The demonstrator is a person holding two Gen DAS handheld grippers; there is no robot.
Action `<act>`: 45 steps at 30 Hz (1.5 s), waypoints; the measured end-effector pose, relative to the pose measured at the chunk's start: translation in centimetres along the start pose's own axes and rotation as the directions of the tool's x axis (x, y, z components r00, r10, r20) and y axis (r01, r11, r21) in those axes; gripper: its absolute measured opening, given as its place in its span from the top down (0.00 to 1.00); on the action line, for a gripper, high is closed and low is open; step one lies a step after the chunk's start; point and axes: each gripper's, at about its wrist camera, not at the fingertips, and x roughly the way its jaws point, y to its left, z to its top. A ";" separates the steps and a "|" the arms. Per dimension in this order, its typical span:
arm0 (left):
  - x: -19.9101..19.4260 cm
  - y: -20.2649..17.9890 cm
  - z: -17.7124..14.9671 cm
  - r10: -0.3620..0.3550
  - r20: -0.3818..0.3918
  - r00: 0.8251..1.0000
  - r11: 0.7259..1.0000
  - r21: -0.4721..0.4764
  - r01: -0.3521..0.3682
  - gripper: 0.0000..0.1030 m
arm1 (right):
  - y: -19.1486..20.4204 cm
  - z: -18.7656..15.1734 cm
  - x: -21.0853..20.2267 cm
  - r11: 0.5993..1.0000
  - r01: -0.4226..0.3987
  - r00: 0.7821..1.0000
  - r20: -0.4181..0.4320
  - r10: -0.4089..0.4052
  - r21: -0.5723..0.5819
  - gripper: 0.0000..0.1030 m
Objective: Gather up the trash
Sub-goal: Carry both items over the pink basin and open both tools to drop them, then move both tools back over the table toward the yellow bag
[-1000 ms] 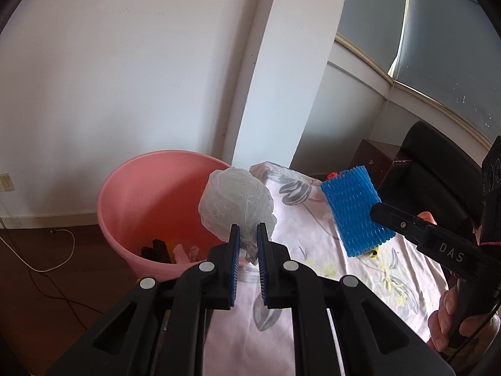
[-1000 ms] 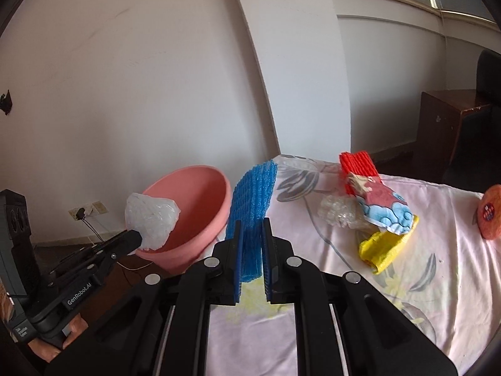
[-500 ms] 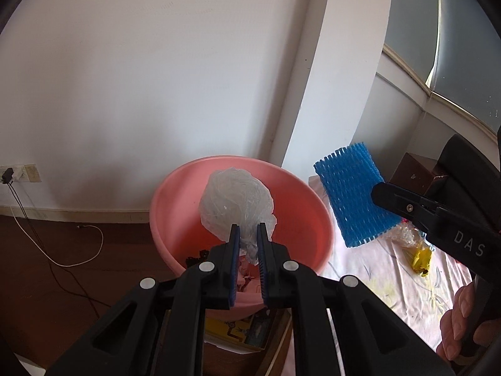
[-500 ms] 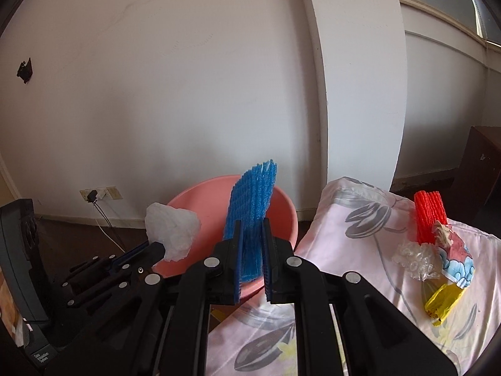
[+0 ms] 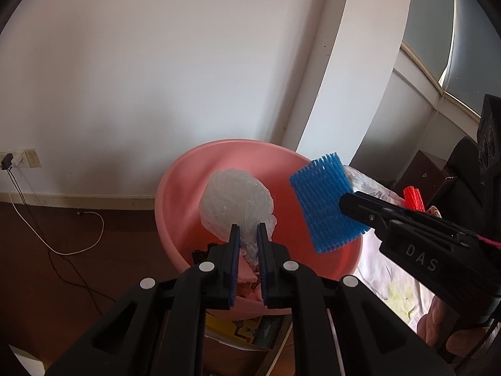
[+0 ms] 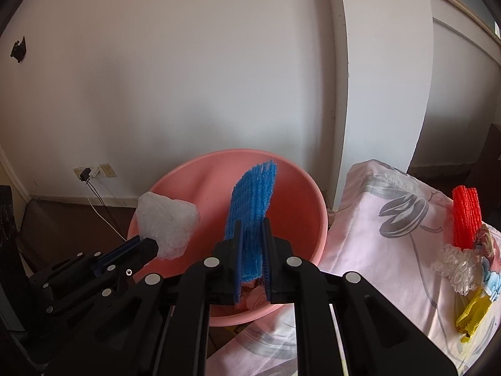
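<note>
My left gripper (image 5: 248, 235) is shut on a crumpled clear plastic bag (image 5: 236, 202) and holds it above the pink basin (image 5: 188, 175). My right gripper (image 6: 252, 228) is shut on a blue foam net (image 6: 253, 200) and holds it upright over the same basin (image 6: 300, 188). In the left wrist view the blue net (image 5: 325, 206) hangs over the basin's right rim, held by the right gripper (image 5: 347, 200). In the right wrist view the bag (image 6: 167, 219) sits at the basin's left rim in the left gripper (image 6: 150, 244). Some scraps lie in the basin's bottom.
A table with a pale flowered cloth (image 6: 391, 235) stands right of the basin. On it lie a red foam net (image 6: 466, 216), bubble wrap (image 6: 457, 266), a printed wrapper and a yellow wrapper (image 6: 472, 316). A white wall and pillar stand behind. A cable (image 5: 78, 235) lies on the dark floor.
Both grippers have swung left from the table to over the pink basin, each still holding its item. The basin now sits centred under both.
</note>
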 end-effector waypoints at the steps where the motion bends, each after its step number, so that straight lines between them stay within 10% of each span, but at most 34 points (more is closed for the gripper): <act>1: 0.1 0.0 0.0 0.002 -0.001 1.000 1.000 0.003 -0.002 0.90 | 0.1 -0.1 0.3 1.000 0.000 1.000 -0.004 0.000 -0.003 0.89; 16: -0.2 -0.1 0.2 0.004 -0.003 1.000 1.000 -0.007 -0.004 0.83 | 0.1 0.0 1.6 0.999 -0.027 0.998 -0.050 0.028 0.017 0.89; 22: -1.4 -0.1 0.2 -0.001 0.015 1.000 1.000 -0.015 0.001 0.67 | -0.2 0.1 0.9 0.999 -0.044 0.998 -0.034 0.045 0.022 0.64; 45: -4.1 -4.8 -0.1 -0.090 0.029 0.996 0.995 0.052 0.088 0.59 | -4.1 -3.9 -7.5 0.997 0.036 0.998 0.048 -0.040 0.068 0.64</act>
